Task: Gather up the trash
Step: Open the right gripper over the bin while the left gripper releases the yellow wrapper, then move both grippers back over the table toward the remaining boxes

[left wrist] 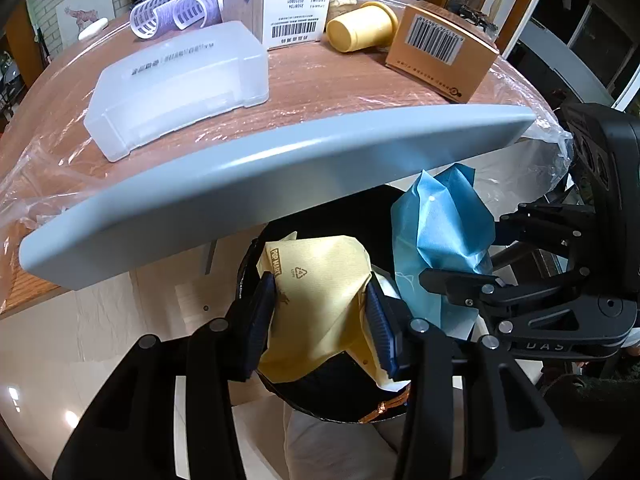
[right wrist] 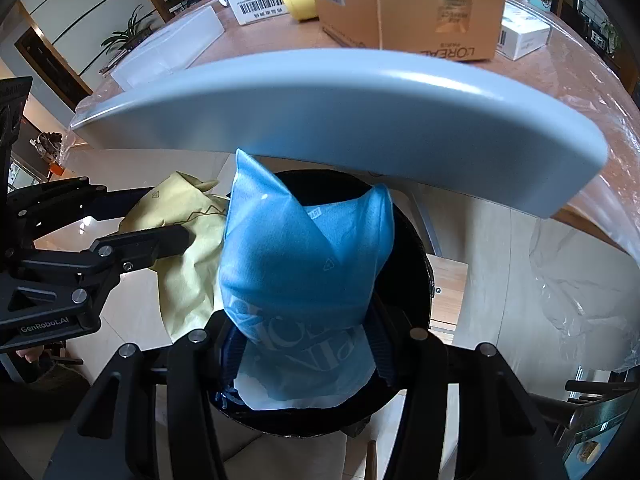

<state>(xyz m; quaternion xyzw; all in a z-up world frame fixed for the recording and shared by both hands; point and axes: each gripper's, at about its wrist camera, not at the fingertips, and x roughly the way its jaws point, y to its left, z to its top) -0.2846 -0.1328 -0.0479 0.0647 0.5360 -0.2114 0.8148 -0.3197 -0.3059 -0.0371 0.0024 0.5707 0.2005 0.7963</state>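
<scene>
Below the desk point(left wrist: 280, 160) edge sits our black bin point(right wrist: 412, 248); our left gripper point(left wrist: 320, 320) pinches a yellow bag point(left wrist: 320, 300), our right gripper point(right wrist: 304, 344) a blue bag point(right wrist: 304, 256), both poised over it for dropping.

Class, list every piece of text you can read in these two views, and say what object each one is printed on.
"POP MART" – yellow wrapper held in the left tool.
"L'OREAL" – brown carton, upside down.
"GenRobot.AI" – left tool's body.
Large white letters on the blue wrapper in the right tool: partly hidden, unreadable.
Barcode labels on the white box and clear case: too small.
</scene>
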